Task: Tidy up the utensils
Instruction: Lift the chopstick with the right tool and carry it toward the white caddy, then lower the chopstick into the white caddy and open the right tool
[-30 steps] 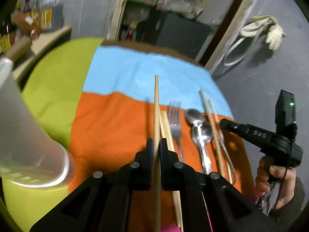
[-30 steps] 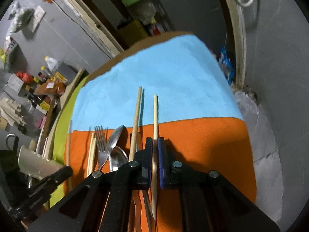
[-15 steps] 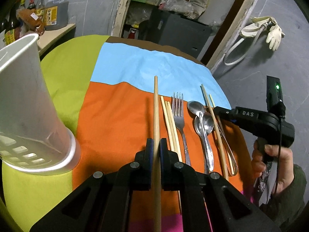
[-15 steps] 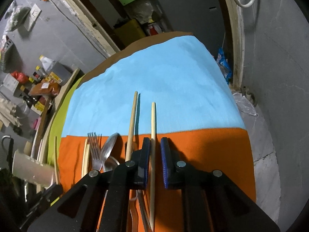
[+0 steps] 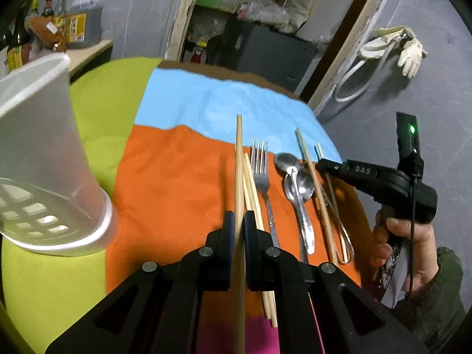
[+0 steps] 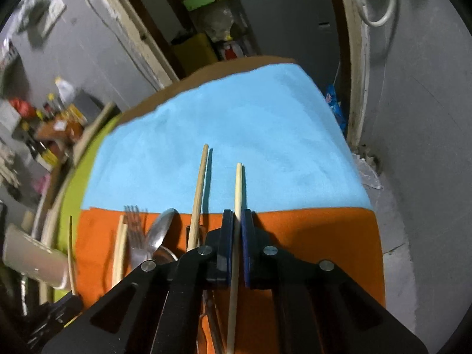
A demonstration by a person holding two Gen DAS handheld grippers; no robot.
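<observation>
My left gripper [image 5: 239, 216] is shut on a long brown chopstick [image 5: 239, 159], held above the orange cloth [image 5: 177, 191]. Beside it on the cloth lie a pale chopstick pair [image 5: 253, 191], a fork [image 5: 262, 177], two spoons [image 5: 296, 183] and another chopstick [image 5: 313, 185]. In the same view, a hand holds my right gripper [image 5: 323, 165] at the row's right end. Up close, the right gripper [image 6: 236, 215] has its jaws closed on a pale chopstick [image 6: 238, 185], pads pressing it. A second chopstick [image 6: 200, 183] lies just left of it.
A white plastic utensil holder [image 5: 44, 162] with a perforated base stands tilted on the green cloth at the left. A thin wire utensil [image 5: 339, 224] lies at the right of the row. The blue cloth [image 6: 236, 118] lies beyond, the table edge and grey floor to its right.
The right jaws parted slightly around the pale chopstick half a second ago and are pressed on it again. The left gripper keeps its chopstick; the white holder sits farther off in its view.
</observation>
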